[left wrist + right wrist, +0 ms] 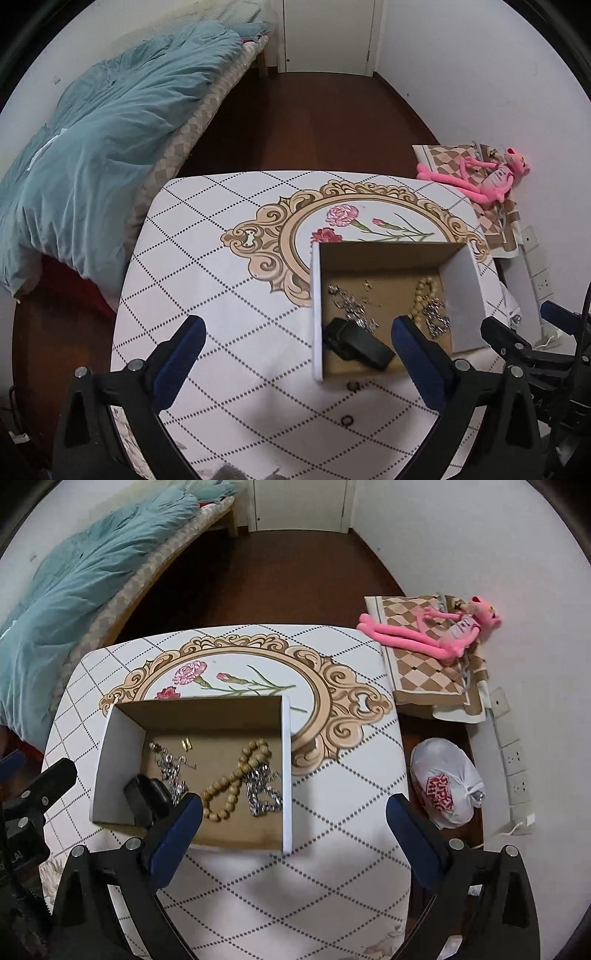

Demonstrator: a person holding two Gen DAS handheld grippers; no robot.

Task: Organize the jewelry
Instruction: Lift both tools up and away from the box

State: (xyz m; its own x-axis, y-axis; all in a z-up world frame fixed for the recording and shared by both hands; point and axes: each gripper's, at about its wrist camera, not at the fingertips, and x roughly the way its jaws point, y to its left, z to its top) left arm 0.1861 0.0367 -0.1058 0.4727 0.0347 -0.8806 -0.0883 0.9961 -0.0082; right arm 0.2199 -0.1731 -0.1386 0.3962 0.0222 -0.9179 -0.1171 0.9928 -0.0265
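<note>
Cardboard box (384,258): brown inside, white outside, open-topped; it stands on your table (229,295), over the near edge of the printed flower frame.
Hidden parts: your left gripper's right finger covers the box's near right corner in the left view; in the right view your right gripper's left finger hides part of the black case (147,797).
Hard to make out: a small gold piece (187,743) near the box's back wall is too small to identify.
Beads (232,779): tan wooden loop, lying in the box just beside the right-hand chain.
Chains: one silver tangle (264,794) by the box's right wall, another (168,764) towards the left, touching the black case.
Rings: two small dark rings lie on the table outside the box, one (353,386) just before its front edge, one (347,420) nearer you.
Left gripper (295,347): jaws spread wide, nothing between them, hovering at the box's left front.
Right gripper (291,823): jaws likewise apart and empty, over the box's right front corner.
Floor: a pink plush (436,631) and a tied white bag (447,782) lie right of the table.
</note>
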